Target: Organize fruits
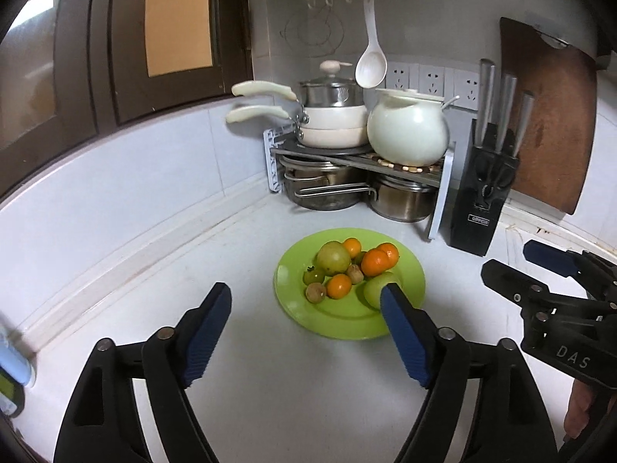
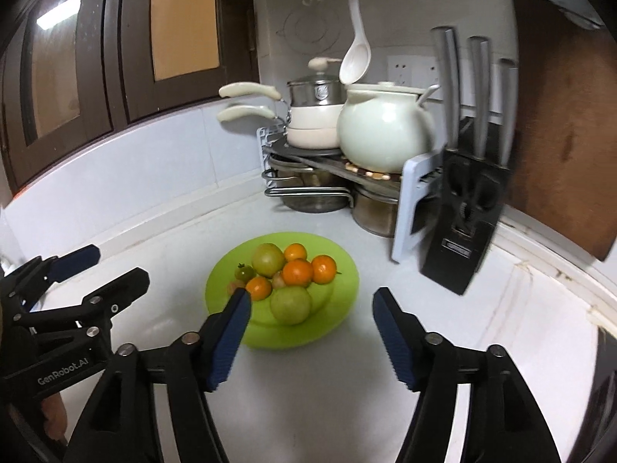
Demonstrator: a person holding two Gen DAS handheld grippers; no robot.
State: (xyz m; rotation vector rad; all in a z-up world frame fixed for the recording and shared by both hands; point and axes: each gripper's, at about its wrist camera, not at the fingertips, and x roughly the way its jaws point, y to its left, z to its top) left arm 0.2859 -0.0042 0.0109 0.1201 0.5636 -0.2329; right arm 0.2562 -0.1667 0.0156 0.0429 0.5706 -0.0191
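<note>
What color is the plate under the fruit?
Lime green plate, clearest in the right wrist view.

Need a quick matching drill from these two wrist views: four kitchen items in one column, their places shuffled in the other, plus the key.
Things:
1. white ladle
2. knife block
3. oranges
4. white teapot

Places:
A. on the green plate
B. hanging from a hook on the wall rack
C. on top of the corner shelf, beside the stacked pans
D. standing on the counter right of the shelf, in front of the cutting board

Pairs: 1-B, 2-D, 3-A, 4-C
</note>
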